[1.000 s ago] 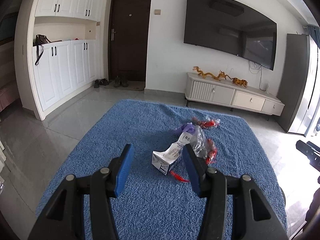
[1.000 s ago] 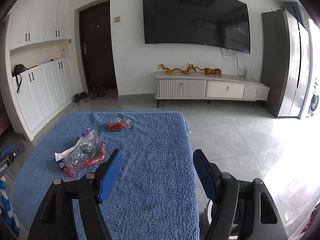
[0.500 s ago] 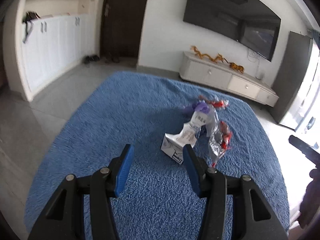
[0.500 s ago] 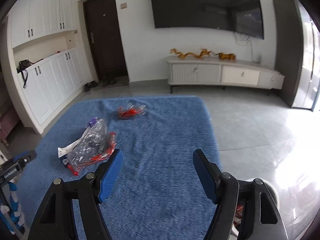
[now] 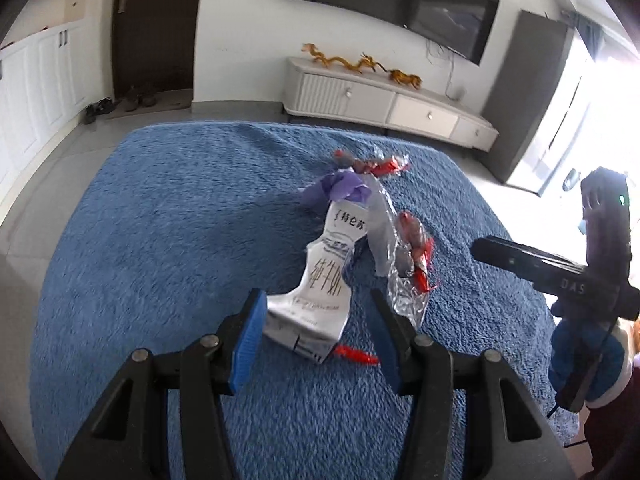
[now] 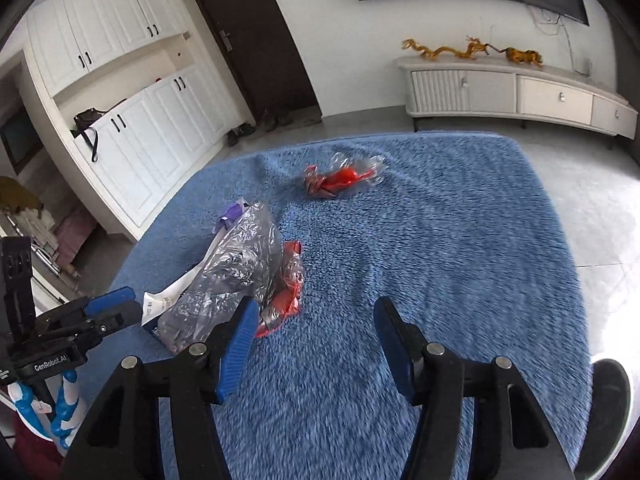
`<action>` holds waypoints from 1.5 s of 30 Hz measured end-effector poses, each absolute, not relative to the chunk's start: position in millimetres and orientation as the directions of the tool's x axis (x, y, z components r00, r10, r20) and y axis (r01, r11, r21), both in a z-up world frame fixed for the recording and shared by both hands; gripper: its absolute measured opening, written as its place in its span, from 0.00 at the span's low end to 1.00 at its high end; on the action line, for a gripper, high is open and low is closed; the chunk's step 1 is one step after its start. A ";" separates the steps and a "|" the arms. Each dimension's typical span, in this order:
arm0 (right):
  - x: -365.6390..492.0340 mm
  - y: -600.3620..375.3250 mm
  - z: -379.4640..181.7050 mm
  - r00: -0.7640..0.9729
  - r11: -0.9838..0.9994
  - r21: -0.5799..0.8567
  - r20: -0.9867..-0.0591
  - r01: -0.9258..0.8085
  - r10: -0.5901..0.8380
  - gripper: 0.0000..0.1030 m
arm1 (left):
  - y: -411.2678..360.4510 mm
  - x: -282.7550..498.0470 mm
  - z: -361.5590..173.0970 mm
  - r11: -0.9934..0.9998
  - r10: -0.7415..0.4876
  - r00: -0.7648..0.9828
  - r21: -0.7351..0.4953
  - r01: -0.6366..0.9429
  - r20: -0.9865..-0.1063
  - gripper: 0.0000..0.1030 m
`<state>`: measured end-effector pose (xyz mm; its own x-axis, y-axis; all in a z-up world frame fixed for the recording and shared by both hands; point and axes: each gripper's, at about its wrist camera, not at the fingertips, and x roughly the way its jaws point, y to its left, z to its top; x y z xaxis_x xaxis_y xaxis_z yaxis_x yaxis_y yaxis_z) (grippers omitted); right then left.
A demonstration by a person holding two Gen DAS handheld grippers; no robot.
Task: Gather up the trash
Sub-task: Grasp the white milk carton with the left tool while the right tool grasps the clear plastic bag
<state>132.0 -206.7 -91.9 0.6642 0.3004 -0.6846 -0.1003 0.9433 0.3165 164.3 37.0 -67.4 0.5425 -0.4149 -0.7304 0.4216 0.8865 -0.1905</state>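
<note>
The left tongs [image 5: 318, 330] stand apart over the blue-covered tabletop [image 5: 160, 240], with the near end of a crumpled white carton [image 5: 320, 280] between their blue pads [image 5: 250, 340]. Its purple cap [image 5: 340, 188] lies toward 12 o'clock. A clear wrapper with red bits [image 5: 404, 256] touches the carton at 2 o'clock. Another red wrapper [image 5: 376, 166] sits beyond. The right tongs [image 5: 552, 268] are at 3 o'clock.

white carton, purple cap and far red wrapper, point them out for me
white carton [image 5: 320, 288], left wrist view, on its printed front
purple cap [image 5: 340, 188], left wrist view, its top
far red wrapper [image 6: 340, 179], right wrist view, red middle
</note>
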 end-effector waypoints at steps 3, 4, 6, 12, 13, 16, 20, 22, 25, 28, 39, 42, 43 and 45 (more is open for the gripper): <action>140.8 -207.7 -99.2 0.648 0.934 0.341 -0.689 -0.107 0.325 0.56 | 30.6 169.1 -74.8 0.882 -0.406 0.528 -0.167 0.441 -0.746 0.48; 144.3 -207.9 -103.0 0.636 0.929 0.353 -0.693 -0.111 0.340 0.56 | 28.1 169.3 -75.3 0.883 -0.392 0.542 -0.138 0.449 -0.743 0.48; 148.9 -207.3 -108.9 0.618 0.920 0.374 -0.697 -0.119 0.363 0.55 | 26.3 170.5 -76.0 0.879 -0.387 0.543 -0.122 0.460 -0.745 0.48; 163.3 -201.5 -124.0 0.568 0.888 0.437 -0.699 -0.141 0.434 0.53 | 29.9 170.8 -76.2 0.874 -0.388 0.536 -0.114 0.473 -0.750 0.48; 164.7 -202.0 -124.1 0.568 0.885 0.443 -0.696 -0.142 0.440 0.52 | 29.4 171.5 -76.2 0.874 -0.382 0.538 -0.105 0.474 -0.751 0.48; 168.1 -201.2 -123.6 0.565 0.873 0.465 -0.684 -0.148 0.460 0.50 | 29.3 178.0 -77.9 0.883 -0.349 0.546 -0.071 0.465 -0.761 0.48; 169.9 -199.2 -122.9 0.559 0.867 0.471 -0.681 -0.162 0.474 0.46 | 31.8 191.1 -79.0 0.879 -0.352 0.526 -0.081 0.470 -0.774 0.48; 170.4 -197.2 -122.5 0.556 0.867 0.467 -0.681 -0.173 0.477 0.43 | 31.7 194.1 -78.5 0.873 -0.360 0.513 -0.087 0.479 -0.780 0.48; 173.8 -192.0 -122.4 0.550 0.865 0.465 -0.681 -0.187 0.484 0.37 | 31.1 194.3 -77.8 0.870 -0.358 0.513 -0.078 0.487 -0.780 0.48; 176.3 -189.1 -122.4 0.543 0.865 0.460 -0.682 -0.203 0.490 0.26 | 31.3 194.4 -79.9 0.864 -0.366 0.504 -0.084 0.496 -0.782 0.48; 157.2 -210.1 -120.7 0.565 0.873 0.450 -0.678 -0.186 0.470 0.14 | 17.6 190.6 -86.9 0.830 -0.401 0.440 -0.116 0.545 -0.803 0.48; 147.9 -220.0 -116.9 0.578 0.878 0.448 -0.676 -0.170 0.457 0.13 | 16.8 195.3 -90.1 0.835 -0.408 0.429 -0.140 0.532 -0.806 0.48; 145.0 -222.8 -116.4 0.581 0.879 0.448 -0.676 -0.165 0.454 0.13 | 16.0 198.0 -91.2 0.835 -0.415 0.419 -0.156 0.528 -0.808 0.48; 136.4 -230.4 -115.0 0.589 0.882 0.446 -0.674 -0.155 0.445 0.12 | 12.5 204.3 -96.4 0.831 -0.432 0.381 -0.197 0.520 -0.818 0.48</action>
